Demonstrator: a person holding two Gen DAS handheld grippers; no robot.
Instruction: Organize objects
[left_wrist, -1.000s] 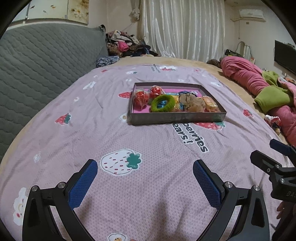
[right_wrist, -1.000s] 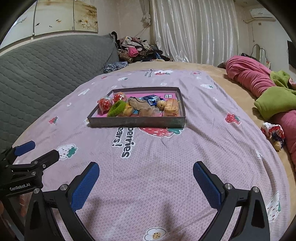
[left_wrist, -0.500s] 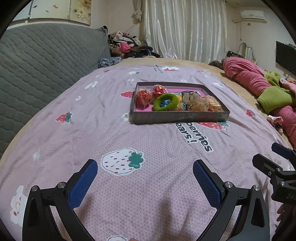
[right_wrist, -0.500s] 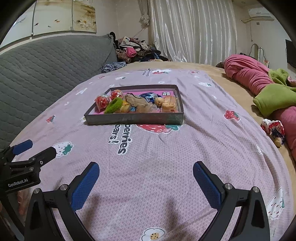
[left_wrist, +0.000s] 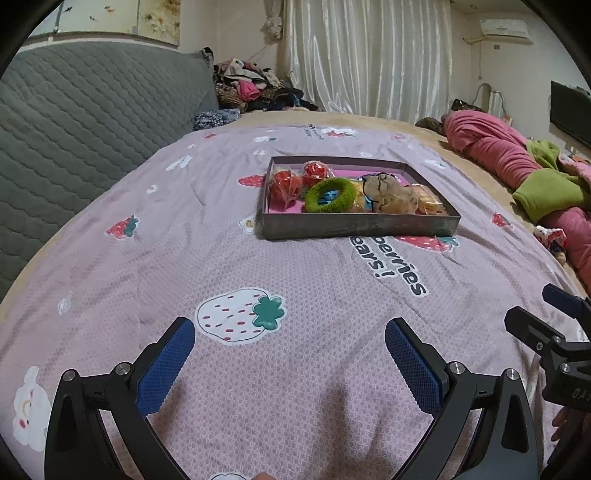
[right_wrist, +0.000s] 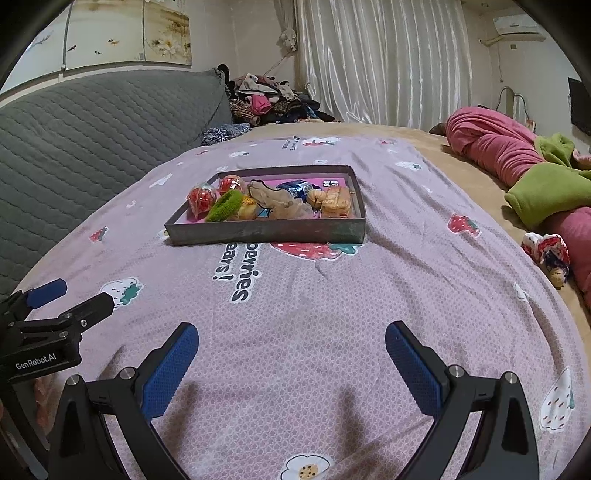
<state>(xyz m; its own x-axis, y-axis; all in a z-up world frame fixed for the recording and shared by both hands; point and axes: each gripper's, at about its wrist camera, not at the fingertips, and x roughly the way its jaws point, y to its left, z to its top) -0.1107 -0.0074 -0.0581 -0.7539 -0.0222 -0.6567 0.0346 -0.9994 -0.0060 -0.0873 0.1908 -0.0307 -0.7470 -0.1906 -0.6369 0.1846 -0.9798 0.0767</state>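
Observation:
A shallow grey box (left_wrist: 358, 224) (right_wrist: 258, 232) with a pink floor sits mid-bed on the lilac strawberry sheet. It holds two red wrapped balls (left_wrist: 284, 182) (right_wrist: 201, 197), a green fuzzy ring (left_wrist: 328, 195) (right_wrist: 225, 205), a brown plush toy (left_wrist: 391, 190) (right_wrist: 280, 201), a blue packet (right_wrist: 295, 187) and wrapped yellow snacks (left_wrist: 428, 197) (right_wrist: 336, 199). My left gripper (left_wrist: 290, 350) is open and empty, well short of the box. My right gripper (right_wrist: 291, 354) is open and empty too. Each shows at the other view's edge.
A grey quilted headboard (left_wrist: 74, 122) runs along the left. Rolled pink and green blankets (right_wrist: 517, 162) and a small doll (right_wrist: 550, 254) lie at the right edge. Clothes (right_wrist: 266, 99) are piled by the curtain. The lilac sheet (left_wrist: 295, 280) spreads between grippers and box.
Both grippers have tilted or moved slightly, so the box sits a little lower and closer in each view. Nothing in the box has shifted; both stay open.

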